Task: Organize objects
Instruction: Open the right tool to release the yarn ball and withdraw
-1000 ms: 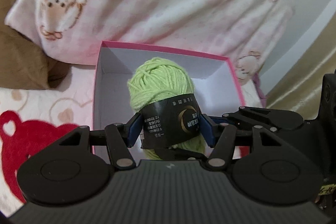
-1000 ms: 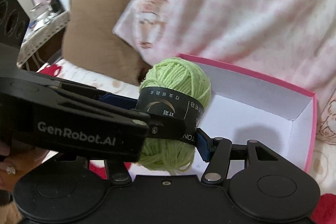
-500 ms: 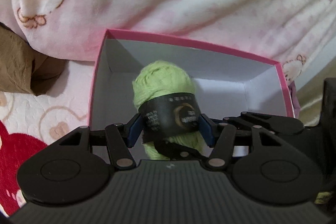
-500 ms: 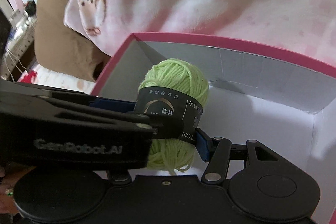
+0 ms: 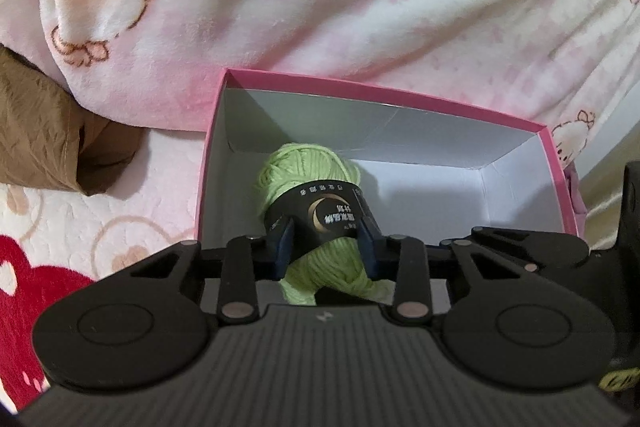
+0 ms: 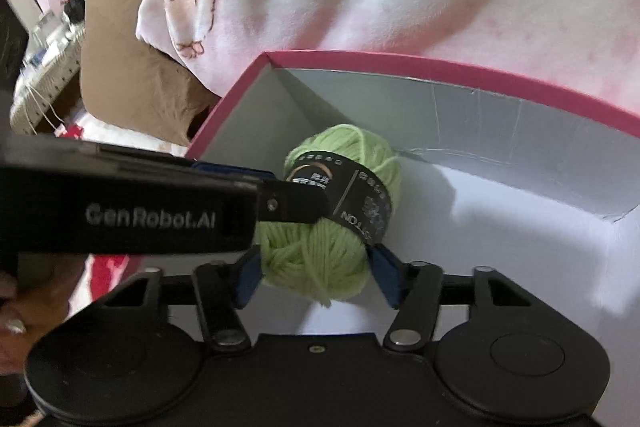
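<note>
We hold a green yarn ball (image 5: 316,223) inside the pink box (image 5: 384,97), near its far-left corner. Left gripper (image 5: 325,243) clenches its label band; right gripper (image 6: 316,277) closes around its near end.

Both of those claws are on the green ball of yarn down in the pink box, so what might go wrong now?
1. The left gripper squeezes the black paper band hard; it may crumple or slide off the green yarn ball.
2. The right gripper is closing on the lower end; loose strands could snag on release.
3. The pink box sits on soft bedding and might tip.
</note>
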